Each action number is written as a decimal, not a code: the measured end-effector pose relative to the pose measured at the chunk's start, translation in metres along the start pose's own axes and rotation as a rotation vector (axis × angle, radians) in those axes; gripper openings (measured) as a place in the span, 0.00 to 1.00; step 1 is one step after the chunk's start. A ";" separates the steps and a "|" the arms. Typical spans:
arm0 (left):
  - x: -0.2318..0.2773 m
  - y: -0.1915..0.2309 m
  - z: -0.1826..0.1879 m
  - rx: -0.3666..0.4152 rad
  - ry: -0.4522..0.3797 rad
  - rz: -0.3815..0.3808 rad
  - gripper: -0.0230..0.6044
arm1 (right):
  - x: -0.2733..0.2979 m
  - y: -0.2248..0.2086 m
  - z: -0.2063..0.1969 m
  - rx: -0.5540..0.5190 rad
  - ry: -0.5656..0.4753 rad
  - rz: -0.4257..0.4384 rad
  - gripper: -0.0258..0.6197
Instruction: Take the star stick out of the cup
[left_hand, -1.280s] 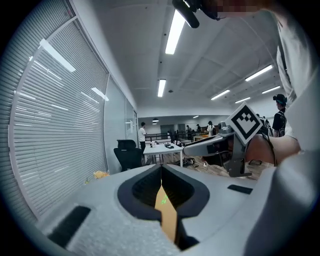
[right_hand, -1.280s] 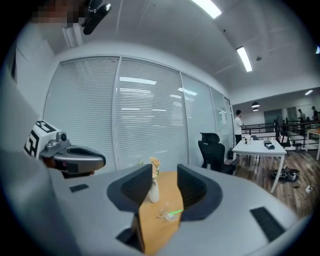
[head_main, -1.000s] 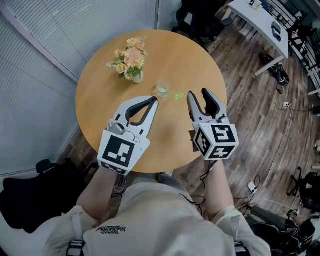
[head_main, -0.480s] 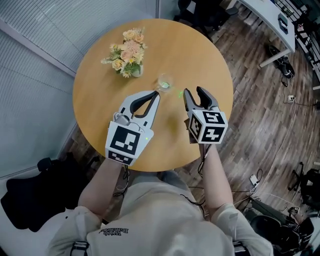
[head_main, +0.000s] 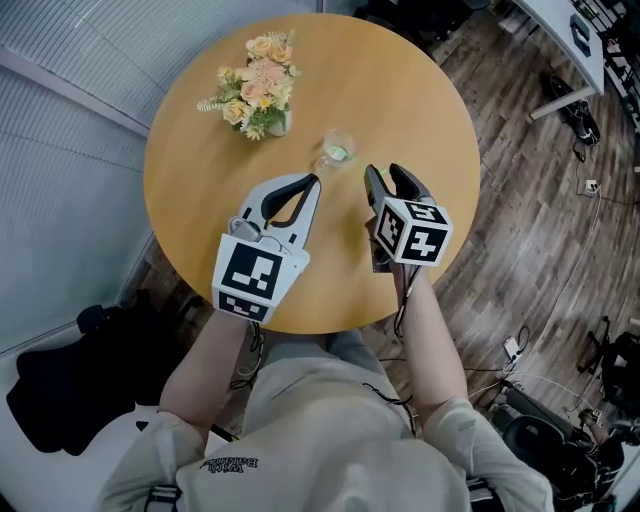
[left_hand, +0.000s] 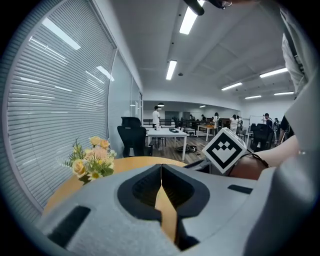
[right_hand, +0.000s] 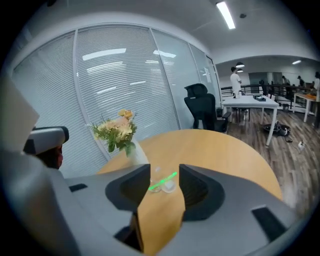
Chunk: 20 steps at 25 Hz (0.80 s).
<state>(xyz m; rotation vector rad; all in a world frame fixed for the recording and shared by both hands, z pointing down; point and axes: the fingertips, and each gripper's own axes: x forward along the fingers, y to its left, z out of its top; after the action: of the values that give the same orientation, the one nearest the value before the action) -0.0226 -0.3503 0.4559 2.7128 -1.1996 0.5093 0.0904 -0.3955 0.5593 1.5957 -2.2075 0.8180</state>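
A small clear cup (head_main: 336, 148) stands on the round wooden worktop (head_main: 420, 90). The bright green star stick (head_main: 341, 154) lies inside it, slanting across the rim. The right tool (head_main: 382, 173) hovers near the cup, short of touching it; its jaws are parted and hold nothing, and the cup shows in the gap ahead. The left tool (head_main: 309, 181) hangs beside it, jaws pressed together and empty. A bunch of peach and yellow flowers in a pale vase (head_main: 255, 85) sits farther back, left of the cup.
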 end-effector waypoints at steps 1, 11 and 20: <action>0.000 0.000 -0.004 -0.004 0.005 0.000 0.07 | 0.003 -0.001 -0.004 0.018 0.008 0.003 0.29; -0.014 -0.003 -0.027 -0.028 0.038 -0.001 0.07 | 0.016 -0.002 -0.023 0.039 0.032 -0.015 0.13; -0.029 -0.006 -0.025 -0.026 0.026 0.008 0.07 | -0.004 0.010 -0.003 -0.033 -0.038 0.015 0.10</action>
<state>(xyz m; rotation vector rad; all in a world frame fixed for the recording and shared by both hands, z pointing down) -0.0425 -0.3192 0.4690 2.6726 -1.2032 0.5249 0.0823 -0.3885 0.5566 1.5941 -2.2499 0.7575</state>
